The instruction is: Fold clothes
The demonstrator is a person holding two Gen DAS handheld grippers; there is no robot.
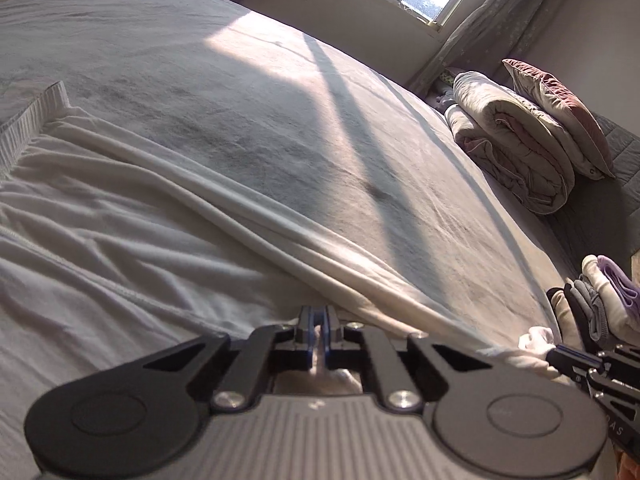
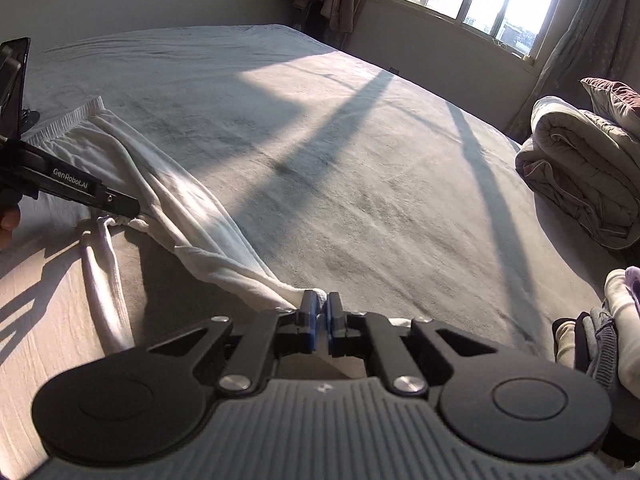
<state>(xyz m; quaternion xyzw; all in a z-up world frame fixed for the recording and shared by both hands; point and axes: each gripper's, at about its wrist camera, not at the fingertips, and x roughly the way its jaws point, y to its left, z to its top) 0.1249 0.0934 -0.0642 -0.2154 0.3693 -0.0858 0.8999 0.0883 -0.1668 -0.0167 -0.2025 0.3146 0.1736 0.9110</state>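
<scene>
On the near edge of the bed [image 2: 360, 168], your left gripper [image 1: 319, 320] is pinched tight on the white trousers [image 1: 120, 216], cloth caught between its blue pads. Your right gripper [image 2: 319, 308] is likewise closed on a bunched end of that garment, probably a leg hem. The trousers lie stretched from both grips away toward the ribbed elastic waistband [image 1: 28, 120] at the far left.

The risk, as I judge it: each bite looks thin, only a small tuft of soft fabric. Pull unevenly and a corner may slip out, or the long folds may twist rather than lie flat. A loose white strip, maybe a cuff or cord [image 2: 104, 280], trails below your left gripper and could fold in crooked.

The fabric is soft, fleecy and heavily creased; the bed cover is plush and matte. A stack of folded clothes [image 2: 600, 328] sits at right, a puffy rolled quilt [image 2: 580, 168] beyond.
</scene>
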